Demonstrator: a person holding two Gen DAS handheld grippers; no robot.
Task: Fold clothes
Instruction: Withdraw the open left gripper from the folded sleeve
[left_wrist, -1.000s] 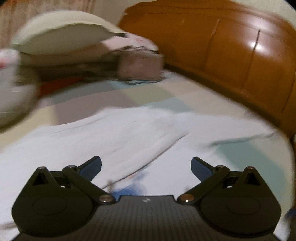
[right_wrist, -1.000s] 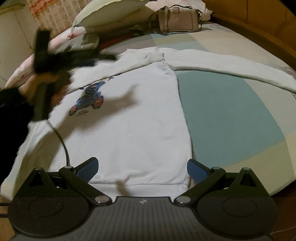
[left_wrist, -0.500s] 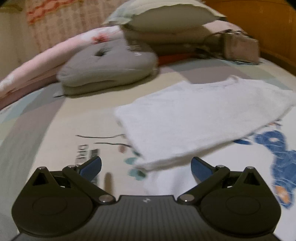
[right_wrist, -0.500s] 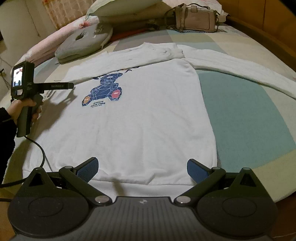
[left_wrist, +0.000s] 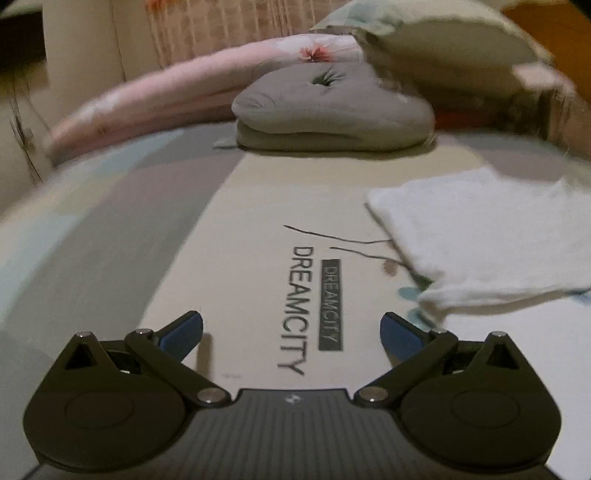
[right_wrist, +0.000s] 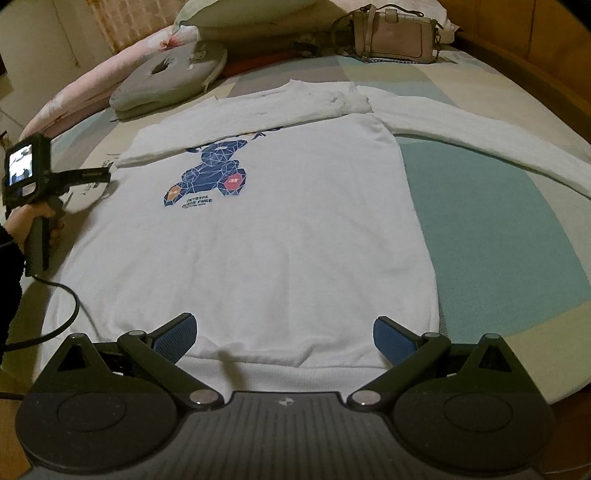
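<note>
A white long-sleeved sweatshirt (right_wrist: 280, 229) with a blue bear print lies flat on the bed, hem toward the right wrist camera. Its left sleeve (right_wrist: 207, 125) is folded across the chest; the right sleeve (right_wrist: 491, 136) stretches out to the right. My right gripper (right_wrist: 285, 338) hovers open just above the hem, holding nothing. My left gripper (left_wrist: 291, 332) is open over the bare sheet with the DREAMCITY print, left of the folded sleeve (left_wrist: 487, 229). In the right wrist view the left gripper (right_wrist: 105, 173), held by a hand, sits at the sweatshirt's left edge.
A grey ring cushion (right_wrist: 173, 77), a pink quilt (left_wrist: 184, 92) and pillows (left_wrist: 443, 48) line the head of the bed. A beige handbag (right_wrist: 391, 35) stands at the back right by the wooden bed frame (right_wrist: 535, 55). A cable (right_wrist: 55, 317) trails from the left gripper.
The left gripper has swung left and down, from over the sweatshirt to the bare sheet beside the folded sleeve. The right gripper has shifted slightly, staying open above the hem.
</note>
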